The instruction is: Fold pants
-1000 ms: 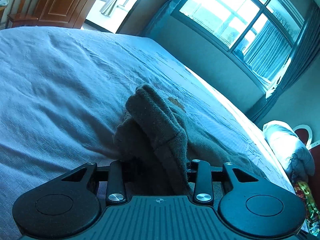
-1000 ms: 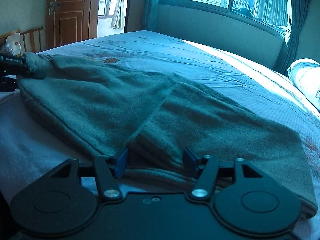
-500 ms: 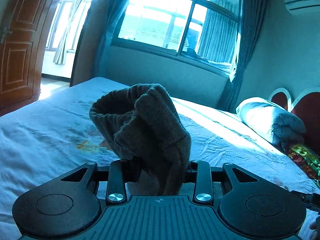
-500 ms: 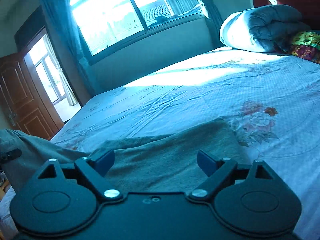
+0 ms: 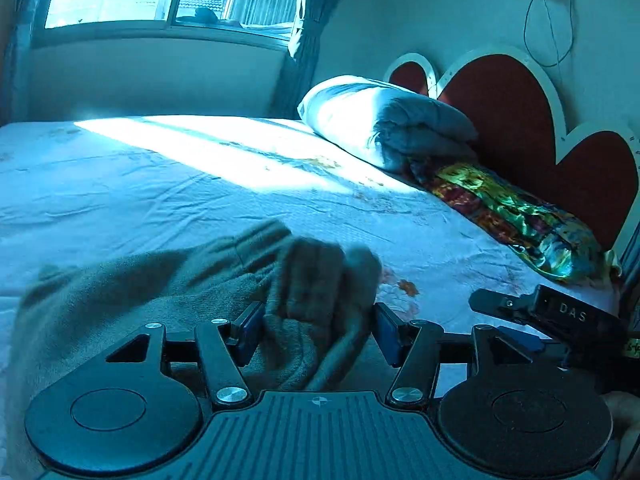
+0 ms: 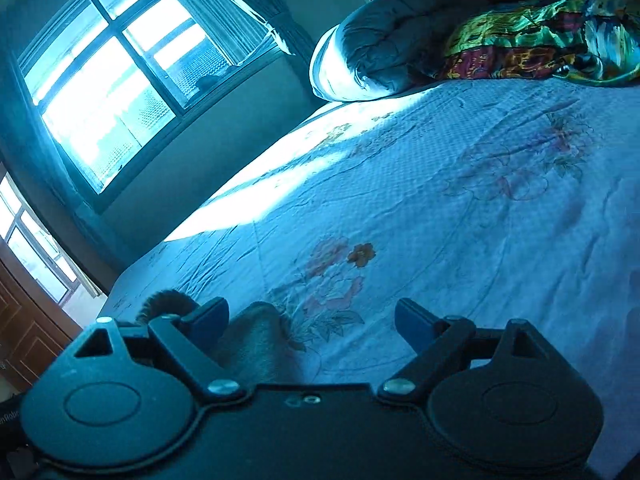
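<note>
The grey-green fleece pants (image 5: 132, 292) lie on the bed's pale floral sheet (image 5: 160, 184). In the left wrist view my left gripper (image 5: 316, 330) has its jaws spread wide with a bunched fold of the pants lying loosely between them. The other gripper (image 5: 552, 316) shows at the right edge of that view. In the right wrist view my right gripper (image 6: 310, 320) is wide open and empty above the sheet (image 6: 440, 208). A corner of the pants (image 6: 256, 340) sits by its left finger.
A rolled grey-white quilt (image 5: 380, 120) and a colourful pillow (image 5: 512, 208) lie against the red heart-shaped headboard (image 5: 520, 120). A large window (image 6: 112, 80) is on the far wall. A wooden door (image 6: 24, 332) is at the left.
My left gripper swung the bunched pants over toward the headboard side, lowered them and opened its jaws. My right gripper let go of the pants, opened and lifted away.
</note>
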`<action>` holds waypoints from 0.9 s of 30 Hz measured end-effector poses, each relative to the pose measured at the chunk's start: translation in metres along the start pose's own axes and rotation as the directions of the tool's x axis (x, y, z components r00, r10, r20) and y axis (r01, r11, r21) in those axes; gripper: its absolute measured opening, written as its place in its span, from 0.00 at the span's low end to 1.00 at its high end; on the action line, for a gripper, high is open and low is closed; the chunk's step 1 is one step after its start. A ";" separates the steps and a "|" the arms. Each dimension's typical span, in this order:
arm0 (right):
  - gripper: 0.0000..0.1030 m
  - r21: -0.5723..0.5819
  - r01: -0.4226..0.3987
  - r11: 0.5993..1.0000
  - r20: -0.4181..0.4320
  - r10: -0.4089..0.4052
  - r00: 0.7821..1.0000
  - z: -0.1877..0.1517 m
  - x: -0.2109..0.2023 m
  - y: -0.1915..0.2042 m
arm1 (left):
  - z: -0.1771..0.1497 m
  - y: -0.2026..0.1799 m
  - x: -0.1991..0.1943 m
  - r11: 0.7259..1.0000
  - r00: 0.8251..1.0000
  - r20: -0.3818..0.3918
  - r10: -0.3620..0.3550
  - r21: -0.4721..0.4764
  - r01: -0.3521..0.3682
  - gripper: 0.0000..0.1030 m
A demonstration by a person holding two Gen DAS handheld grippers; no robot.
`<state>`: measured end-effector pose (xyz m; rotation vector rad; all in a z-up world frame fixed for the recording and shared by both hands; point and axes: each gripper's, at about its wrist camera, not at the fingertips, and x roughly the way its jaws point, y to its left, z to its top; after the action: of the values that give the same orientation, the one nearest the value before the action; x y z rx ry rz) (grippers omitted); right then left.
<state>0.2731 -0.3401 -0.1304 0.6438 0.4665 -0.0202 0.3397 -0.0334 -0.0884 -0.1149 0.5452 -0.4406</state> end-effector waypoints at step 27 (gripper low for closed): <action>0.60 0.087 -0.257 0.962 -0.325 0.272 0.906 -0.054 0.048 0.050 | -0.118 0.133 -0.100 0.915 0.932 -0.105 0.346 -0.184 -0.360 0.56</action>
<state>0.3023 -0.2623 -0.1598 0.7525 0.7044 0.3437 0.2517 0.1310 -0.1706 -0.1908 0.6648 -0.0343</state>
